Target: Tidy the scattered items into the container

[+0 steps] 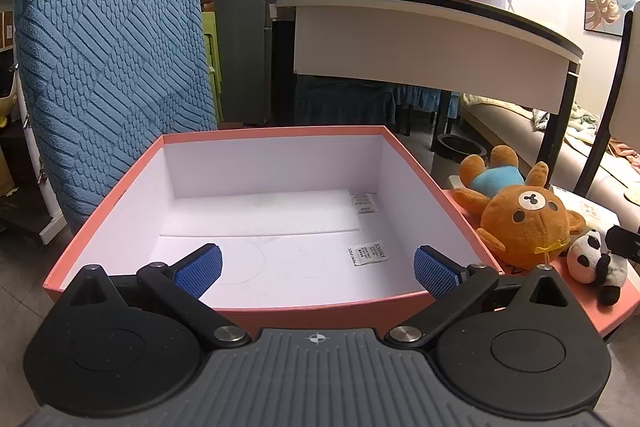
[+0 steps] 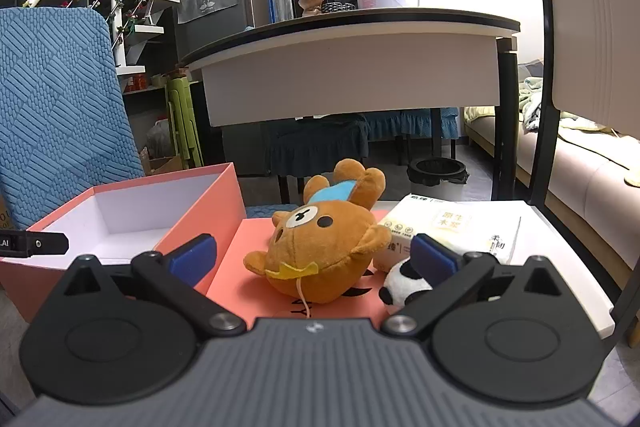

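A pink box (image 1: pixel 264 315) with a white inside stands open; only two small white sachets (image 1: pixel 367 251) lie in it. My left gripper (image 1: pixel 318 269) hangs open over the box's near edge, nothing between its blue pads. A brown plush bear (image 1: pixel 520 223) in a blue shirt lies on its back on the pink lid (image 1: pixel 616 307) to the right, with a small panda plush (image 1: pixel 592 259) beside it. In the right wrist view my right gripper (image 2: pixel 314 261) is open, its fingers on either side of the bear (image 2: pixel 320 251). The panda (image 2: pixel 404 287) sits partly behind the right finger. The box (image 2: pixel 200 203) is at the left.
A tissue pack (image 2: pixel 448 231) lies on the white low table (image 2: pixel 572 267) behind the toys. A blue-covered chair back (image 1: pixel 104 59) rises left of the box. A dining table (image 2: pixel 360 67) stands behind, a dark chair frame (image 2: pixel 548 107) at the right, a sofa (image 2: pixel 580 163) beyond.
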Demonstrator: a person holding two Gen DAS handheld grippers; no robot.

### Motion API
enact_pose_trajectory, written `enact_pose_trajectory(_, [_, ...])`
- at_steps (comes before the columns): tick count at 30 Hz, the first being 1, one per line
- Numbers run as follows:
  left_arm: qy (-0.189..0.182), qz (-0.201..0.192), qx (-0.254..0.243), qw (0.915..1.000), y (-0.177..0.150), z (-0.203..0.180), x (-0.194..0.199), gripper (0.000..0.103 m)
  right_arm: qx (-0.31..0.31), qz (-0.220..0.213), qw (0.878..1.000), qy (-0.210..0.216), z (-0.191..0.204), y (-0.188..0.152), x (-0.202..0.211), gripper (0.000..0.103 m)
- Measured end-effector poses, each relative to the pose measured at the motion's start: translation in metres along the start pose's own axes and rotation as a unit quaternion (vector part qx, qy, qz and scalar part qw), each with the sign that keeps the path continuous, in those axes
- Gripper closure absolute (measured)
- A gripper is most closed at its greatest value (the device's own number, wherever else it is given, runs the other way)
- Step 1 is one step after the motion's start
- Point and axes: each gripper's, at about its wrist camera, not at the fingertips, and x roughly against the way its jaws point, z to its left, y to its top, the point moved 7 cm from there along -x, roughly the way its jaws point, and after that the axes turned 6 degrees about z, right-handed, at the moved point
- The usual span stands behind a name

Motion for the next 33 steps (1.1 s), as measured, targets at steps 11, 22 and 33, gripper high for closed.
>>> enact_pose_trajectory(11, [-0.003,-0.002,0.000,1.0000,0.0005,-0.0001,0.0009,0.000,0.001,0.000,1.000,0.000,-0.0006,-0.0002,-0.0008,0.000])
enact_pose_trajectory(22, [-0.004,-0.003,-0.001,1.0000,-0.0006,-0.0020,0.0015,0.000,0.001,-0.001,1.000,-0.001,-0.0011,-0.0005,-0.0016,0.000])
enact_pose_trajectory(33, [-0.006,-0.003,0.000,1.0000,-0.0006,-0.0019,0.0015,0.000,0.000,-0.002,1.000,-0.003,-0.0008,-0.0013,-0.0008,0.000])
